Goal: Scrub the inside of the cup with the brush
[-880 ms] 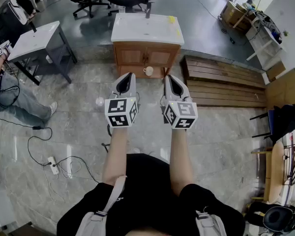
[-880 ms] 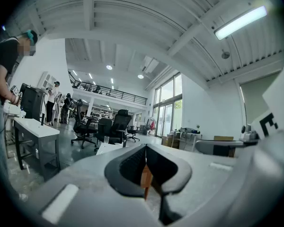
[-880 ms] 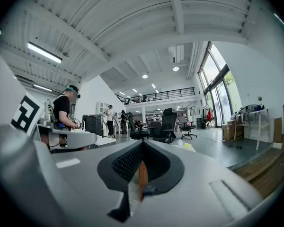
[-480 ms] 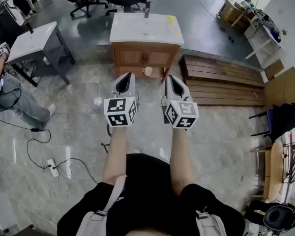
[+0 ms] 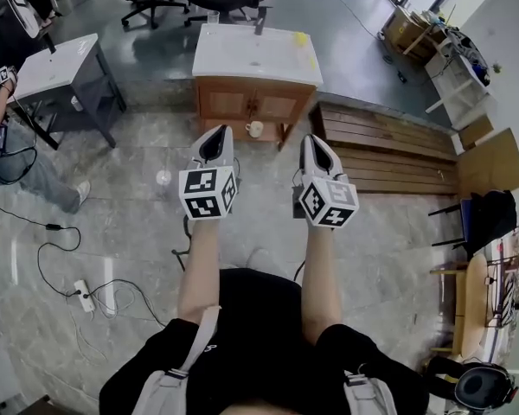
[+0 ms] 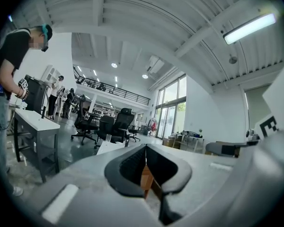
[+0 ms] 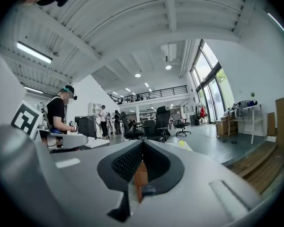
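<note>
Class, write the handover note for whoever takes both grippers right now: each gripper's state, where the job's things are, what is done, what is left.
Left gripper: shut, empty, held level.
Right gripper: shut, empty, level beside it.
Things: the white-topped cabinet stands ahead across the floor. A clear glass and a yellow item are on its top, and a white mug is low by its front. No brush can be made out.
Done: nothing picked up.
Left: walk up, find the brush, take cup and brush, scrub the inside.
</note>
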Demonstrator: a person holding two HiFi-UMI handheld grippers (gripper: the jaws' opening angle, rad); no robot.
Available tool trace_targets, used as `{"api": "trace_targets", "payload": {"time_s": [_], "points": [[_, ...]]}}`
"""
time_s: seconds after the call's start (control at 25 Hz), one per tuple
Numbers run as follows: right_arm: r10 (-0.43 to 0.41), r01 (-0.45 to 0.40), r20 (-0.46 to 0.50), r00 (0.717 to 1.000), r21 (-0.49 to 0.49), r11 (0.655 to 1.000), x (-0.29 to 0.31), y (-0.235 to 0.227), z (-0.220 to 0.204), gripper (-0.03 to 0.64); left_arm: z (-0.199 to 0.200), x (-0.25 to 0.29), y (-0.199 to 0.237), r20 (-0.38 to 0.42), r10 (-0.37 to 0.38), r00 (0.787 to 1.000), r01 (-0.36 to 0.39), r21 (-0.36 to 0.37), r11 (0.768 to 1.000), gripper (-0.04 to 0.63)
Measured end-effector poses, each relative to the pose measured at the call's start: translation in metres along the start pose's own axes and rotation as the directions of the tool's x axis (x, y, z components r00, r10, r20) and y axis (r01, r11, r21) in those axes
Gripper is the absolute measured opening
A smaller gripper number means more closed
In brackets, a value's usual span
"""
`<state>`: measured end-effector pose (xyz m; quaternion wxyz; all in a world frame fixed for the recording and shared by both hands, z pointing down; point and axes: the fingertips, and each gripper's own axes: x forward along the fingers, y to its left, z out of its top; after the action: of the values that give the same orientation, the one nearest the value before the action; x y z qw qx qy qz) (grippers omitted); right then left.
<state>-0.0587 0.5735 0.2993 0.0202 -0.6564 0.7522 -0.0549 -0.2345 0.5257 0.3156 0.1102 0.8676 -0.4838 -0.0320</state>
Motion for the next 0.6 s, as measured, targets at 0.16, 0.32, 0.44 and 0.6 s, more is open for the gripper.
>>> {"api": "trace_targets", "payload": {"time_s": [0.16,0.32,0.44,0.6], "points": [[0.014,-0.014,0.001,1.0,-0.005,1.0,0.012,0.005,0.002,-0.003,0.002,0.005,0.011,-0.003,0.009,1.0,-0.009,-0.01,1.0,0.0],[0.029,-0.029,0.016,0.999,-0.013,1.0,0.025,0.007,0.01,-0.003,0.008,0.011,0.021,0.013,0.021,1.0,-0.021,-0.012,1.0,0.0],[0.04,-0.039,0.032,0.999,-0.015,0.999,0.034,0.007,0.015,-0.003,0.013,0.015,0.027,0.028,0.028,0.999,-0.027,-0.009,1.0,0.0],[0.064,-0.063,0.045,0.997,-0.025,0.998,0.052,0.01,0.015,-0.003,0.015,0.026,0.035,0.043,0.035,0.998,-0.035,0.001,0.999,0.0]]}}
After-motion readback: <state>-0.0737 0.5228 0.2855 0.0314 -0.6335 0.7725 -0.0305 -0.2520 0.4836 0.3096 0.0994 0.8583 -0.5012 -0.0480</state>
